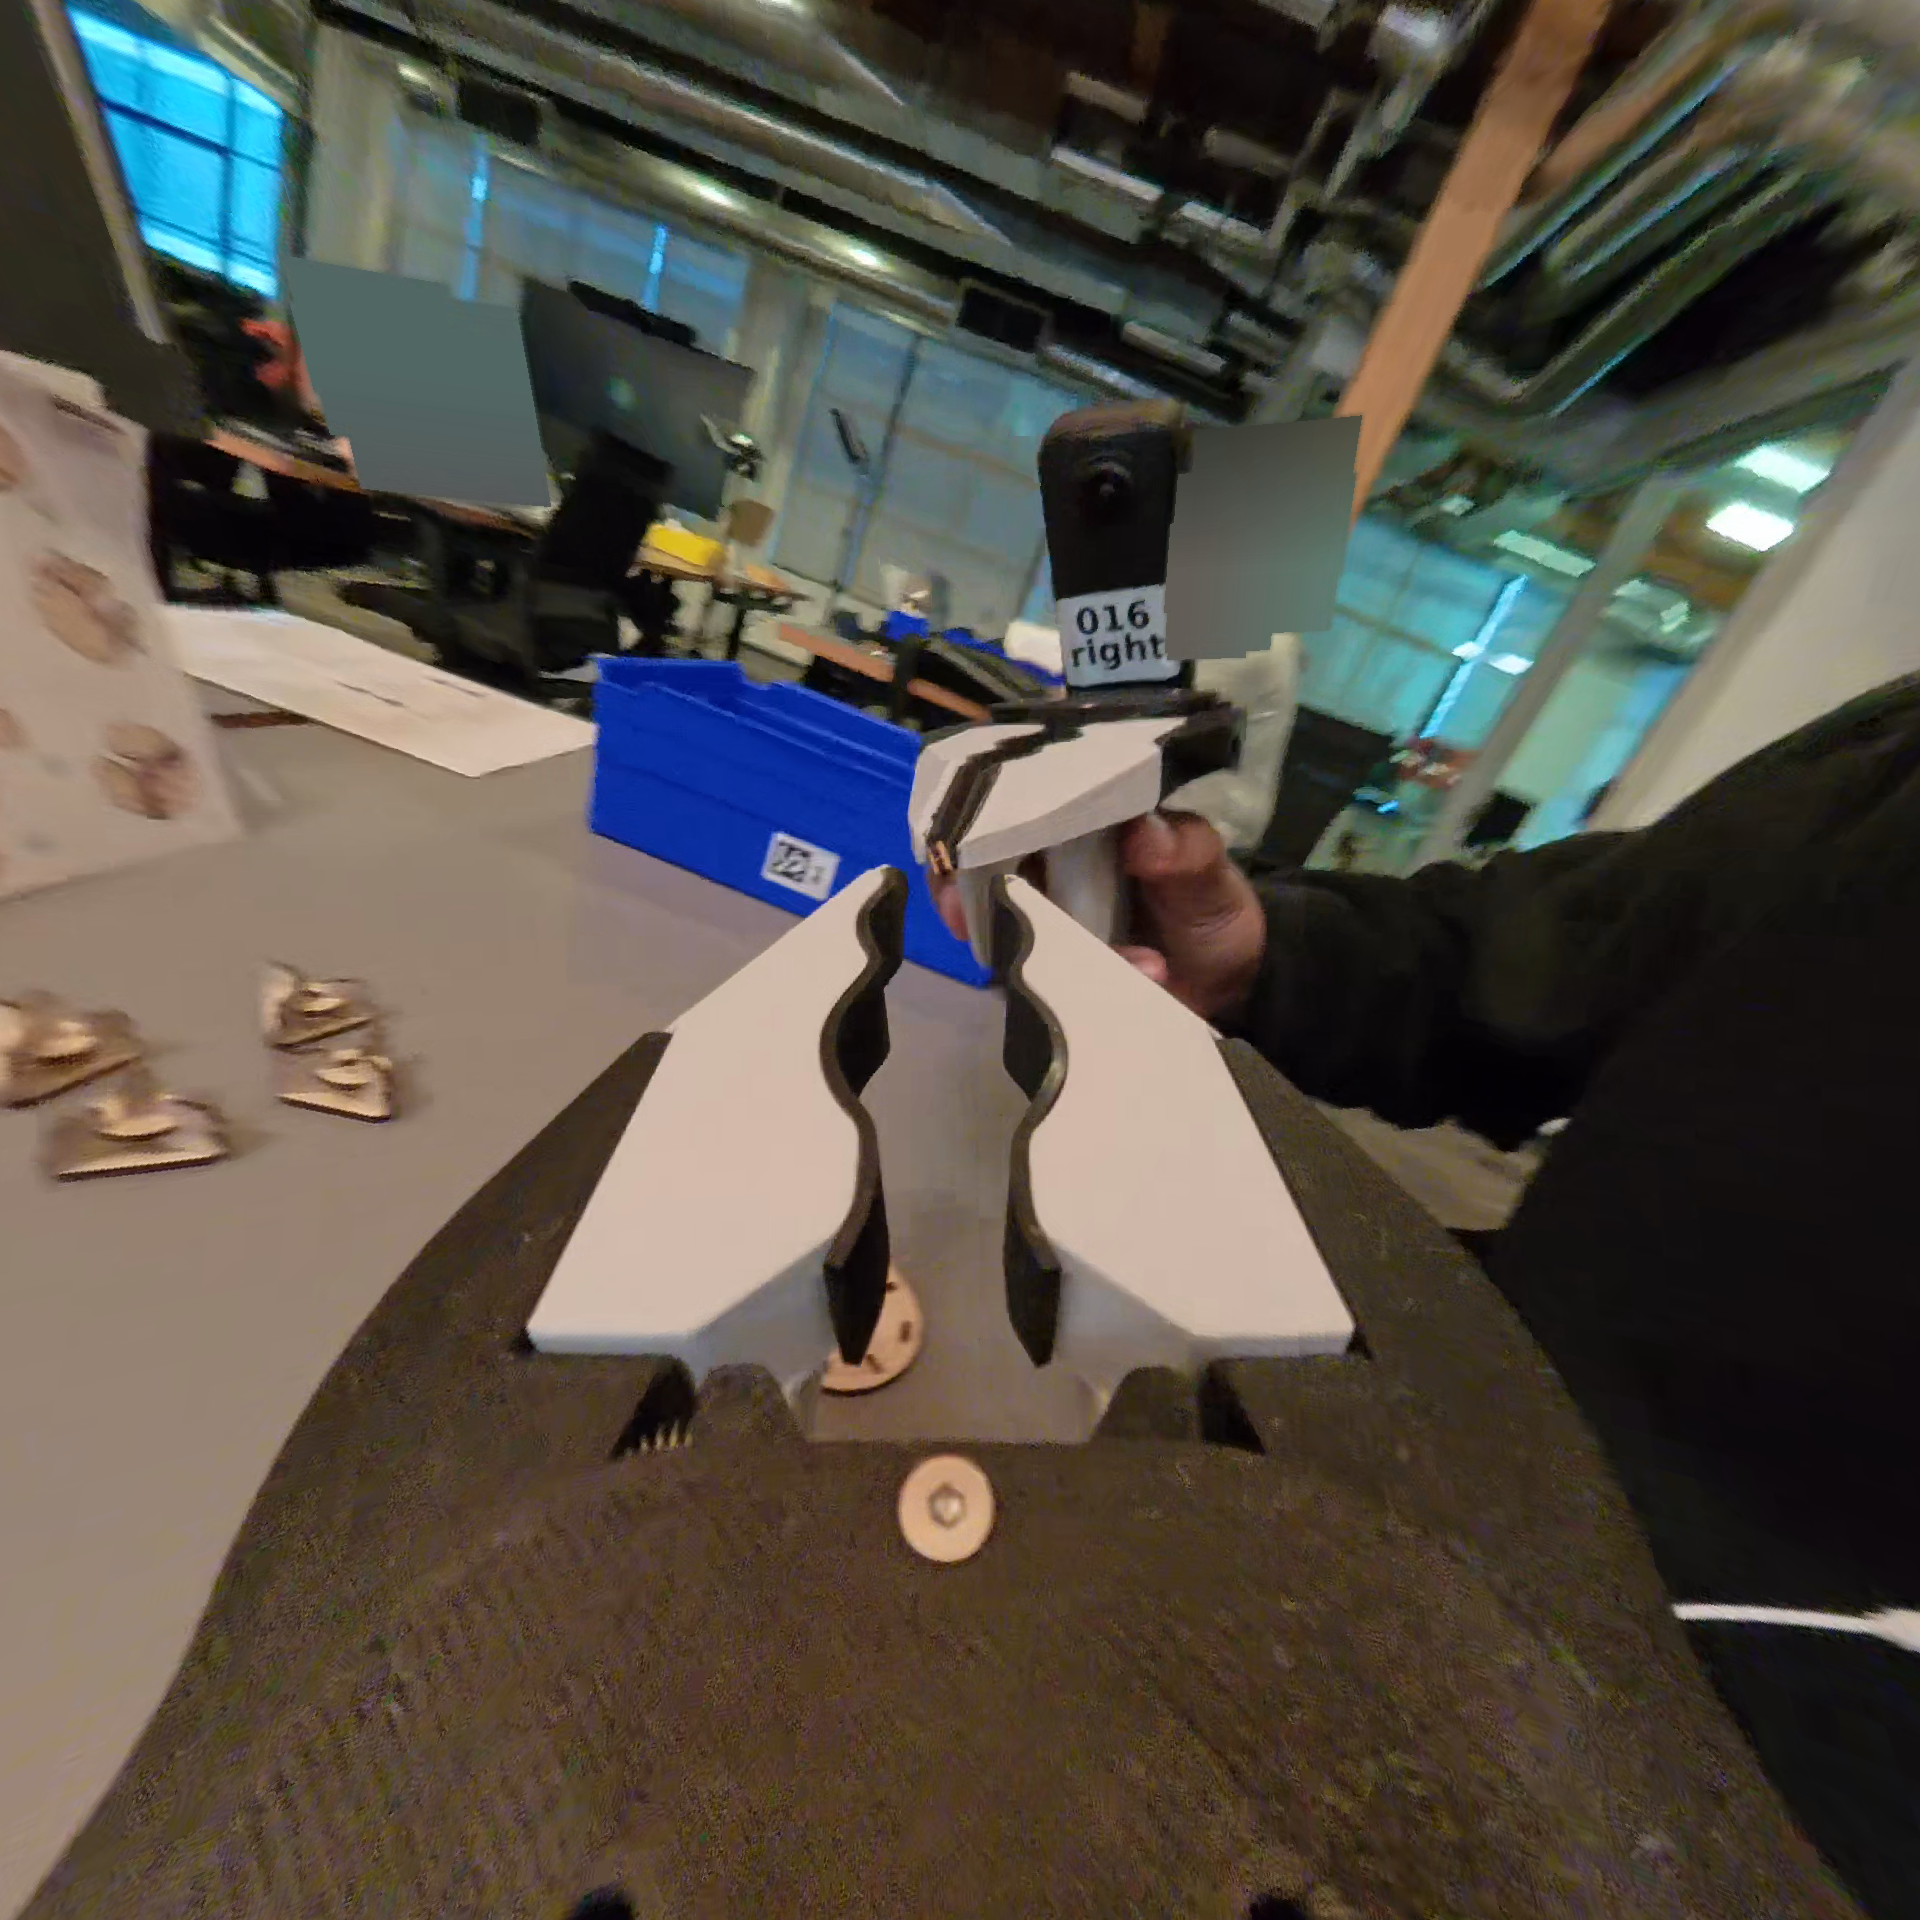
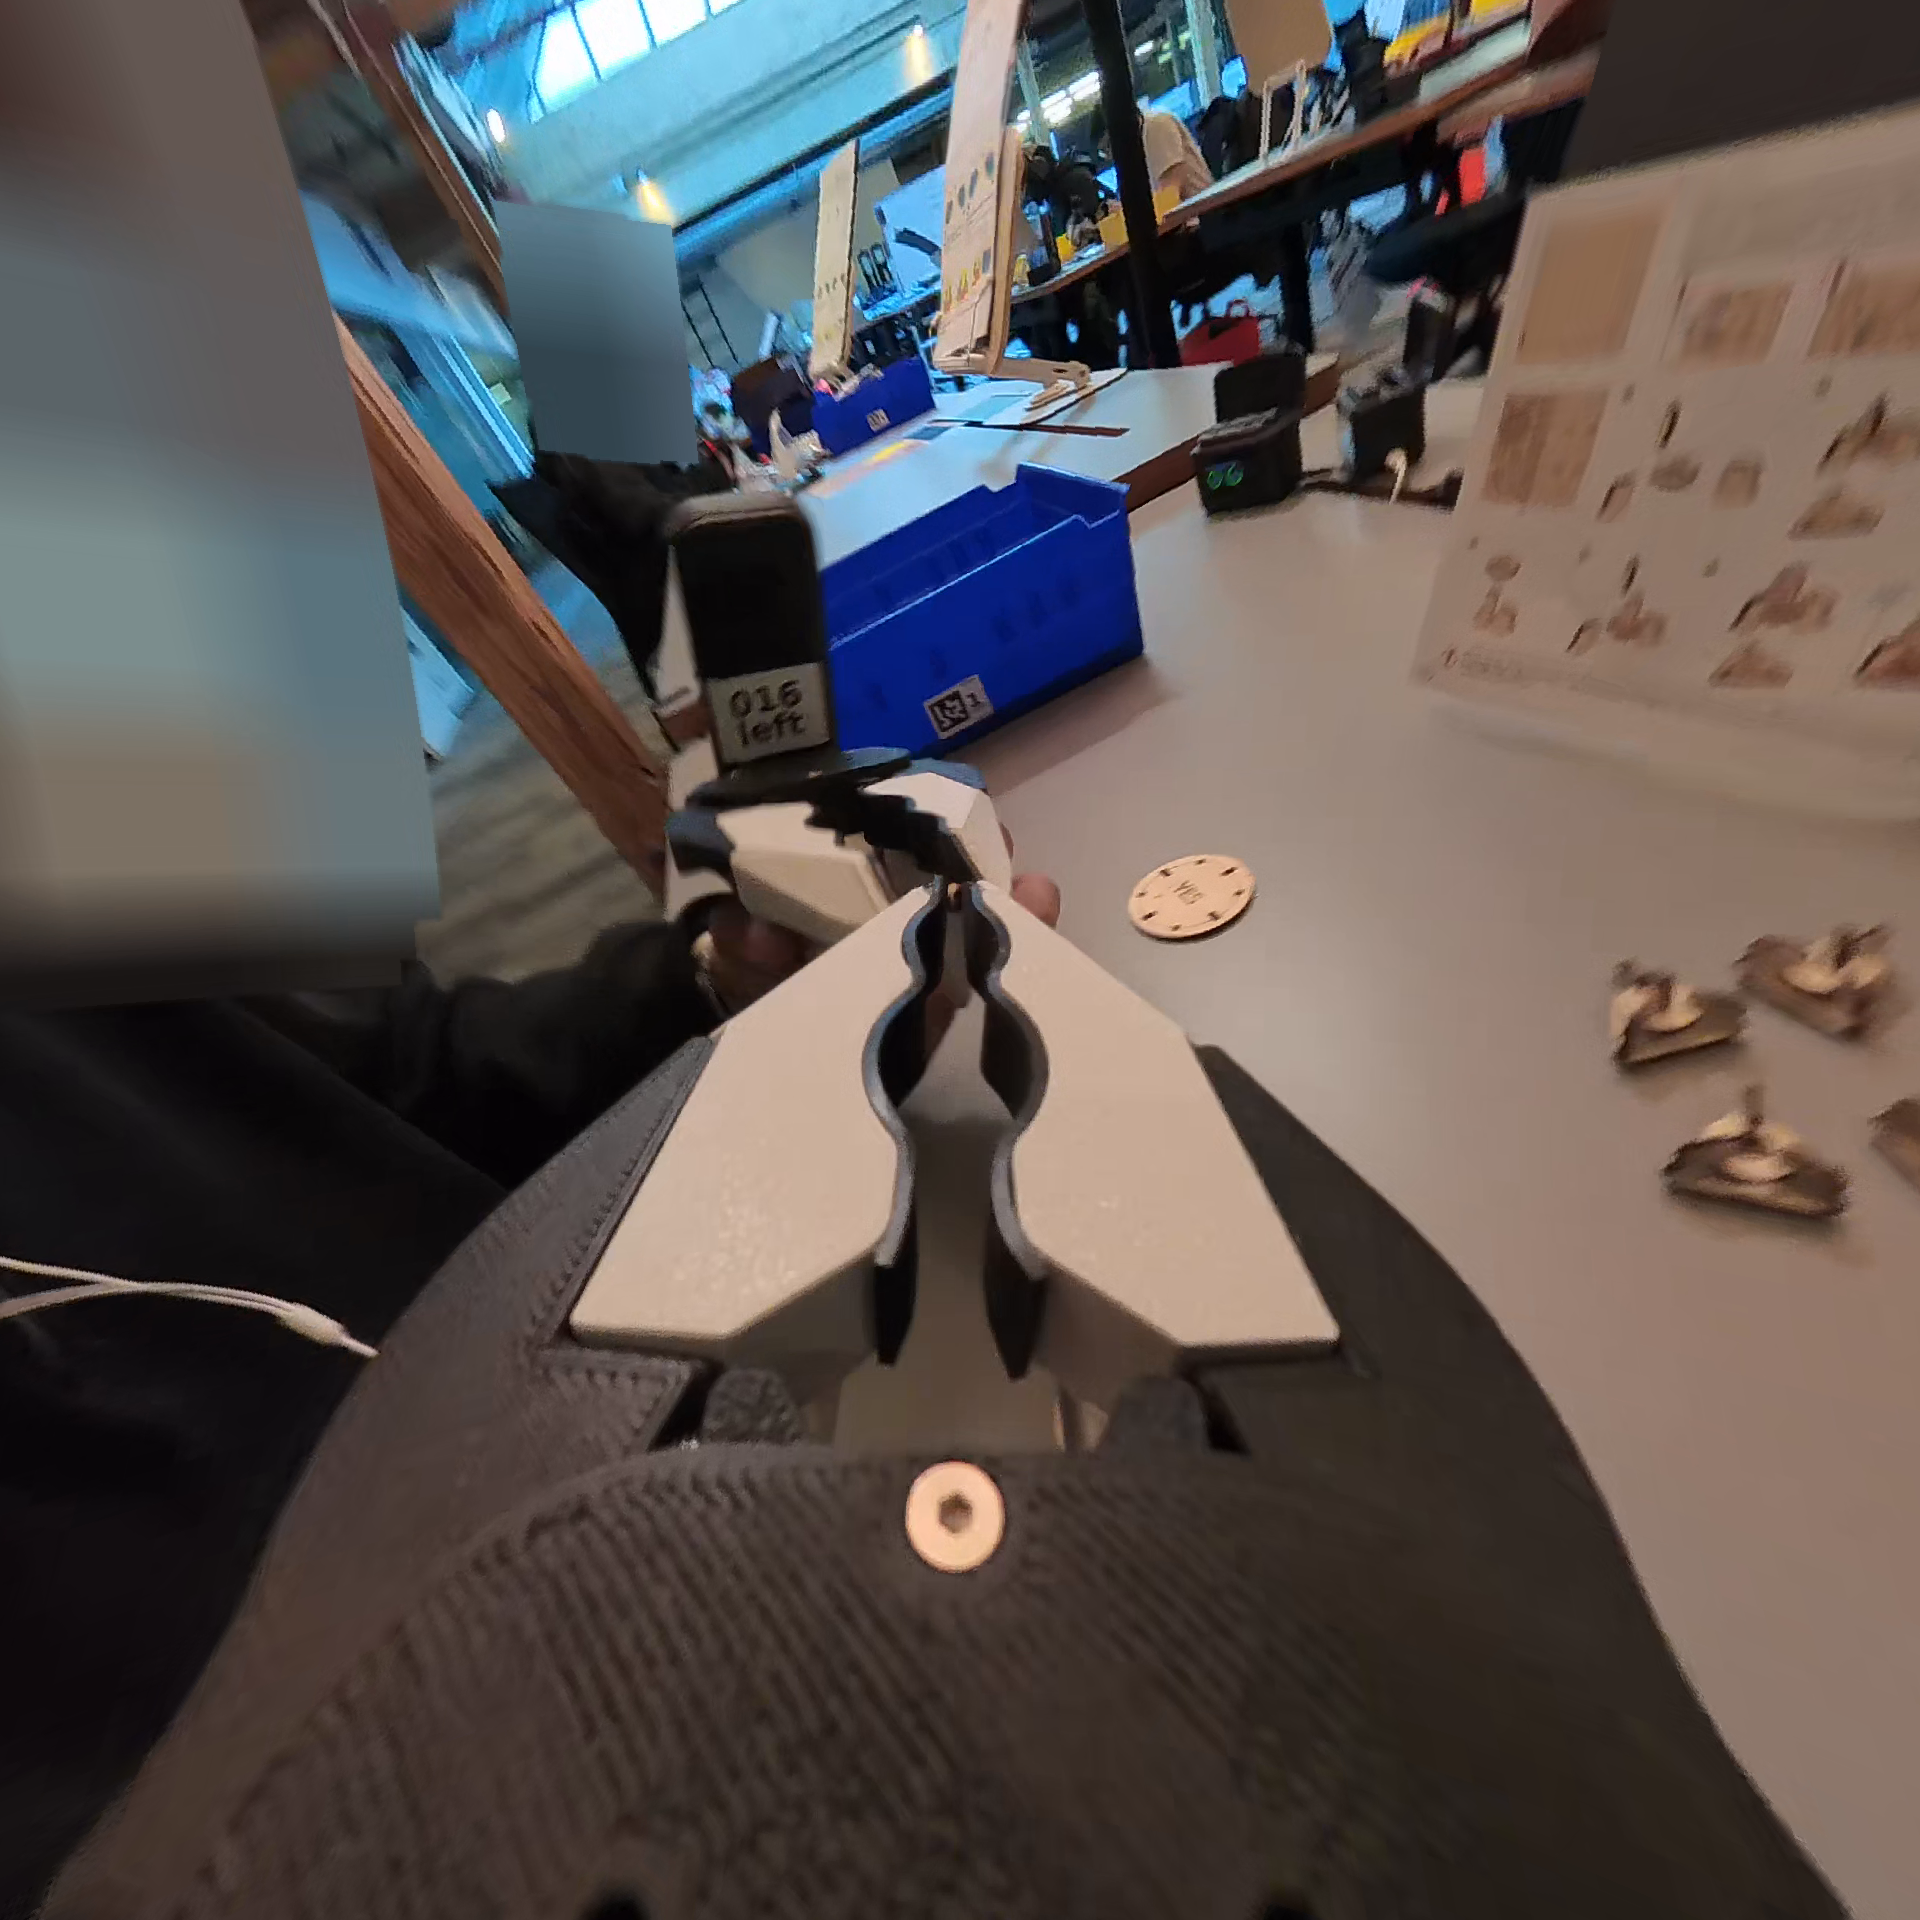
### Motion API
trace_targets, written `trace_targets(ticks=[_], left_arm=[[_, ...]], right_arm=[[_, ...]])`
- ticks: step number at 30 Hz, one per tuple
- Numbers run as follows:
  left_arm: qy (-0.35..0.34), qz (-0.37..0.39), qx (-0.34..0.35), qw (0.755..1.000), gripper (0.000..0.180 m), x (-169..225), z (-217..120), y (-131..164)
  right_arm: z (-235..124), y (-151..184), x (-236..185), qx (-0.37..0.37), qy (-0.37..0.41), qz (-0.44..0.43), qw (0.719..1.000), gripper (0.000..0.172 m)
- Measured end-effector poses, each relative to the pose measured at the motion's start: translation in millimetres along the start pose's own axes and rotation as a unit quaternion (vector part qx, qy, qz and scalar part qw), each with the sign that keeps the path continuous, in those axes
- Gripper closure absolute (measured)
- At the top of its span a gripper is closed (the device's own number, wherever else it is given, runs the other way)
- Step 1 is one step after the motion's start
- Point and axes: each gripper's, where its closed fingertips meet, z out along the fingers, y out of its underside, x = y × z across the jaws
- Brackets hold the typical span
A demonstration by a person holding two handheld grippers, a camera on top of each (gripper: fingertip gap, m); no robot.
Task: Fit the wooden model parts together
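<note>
We've got both claws up off the desk (image 2: pixel 1455 1039): left claw (image 1: pixel 945 894) slightly open and empty, right claw (image 2: pixel 951 904) pinching a tiny wooden piece (image 1: pixel 943 857), round wooden disc (image 2: pixel 1192 896) nearby.

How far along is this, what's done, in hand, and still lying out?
Done: nothing I can confirm. In hand: right gripper pinches a small wooden piece; left gripper is open, empty. Left: round wooden disc and triangular wooden pieces lie loose on the table.
</note>
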Motion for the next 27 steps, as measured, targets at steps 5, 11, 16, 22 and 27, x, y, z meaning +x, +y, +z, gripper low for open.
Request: trace_targets(ticks=[5, 11, 16, 22, 27], left_arm=[[0.05, -0.076, 0.036, 0.995, 0.175, 4.8, -7.3, -13.1], [0.069, -0.088, 0.037, 0.993, 0.176, 9.1, -8.1, -14.3], [0.078, -0.085, 0.037, 0.993, 0.178, 12.9, -7.9, -14.3], [0.082, -0.092, 0.037, 0.992, 0.179, 13.7, -8.2, -14.8], [0.084, -0.092, 0.038, 0.992, 0.178, 14.1, -8.8, -15.2]], right_arm=[[-2.5, -8.3, -10.4, 0.005, 0.016, -0.082, 0.996, 0.171], [-2.3, -10.1, -15.0, 0.006, 0.02, -0.107, 0.994, 0.171], [-1.6, -8.9, -15.3, 0.002, 0.021, -0.113, 0.993, 0.171], [0.4, -5.1, -16.3, -0.01, 0.022, -0.123, 0.992, 0.171], [0.9, -7.0, -17.4, -0.009, 0.02, -0.125, 0.992, 0.171]])
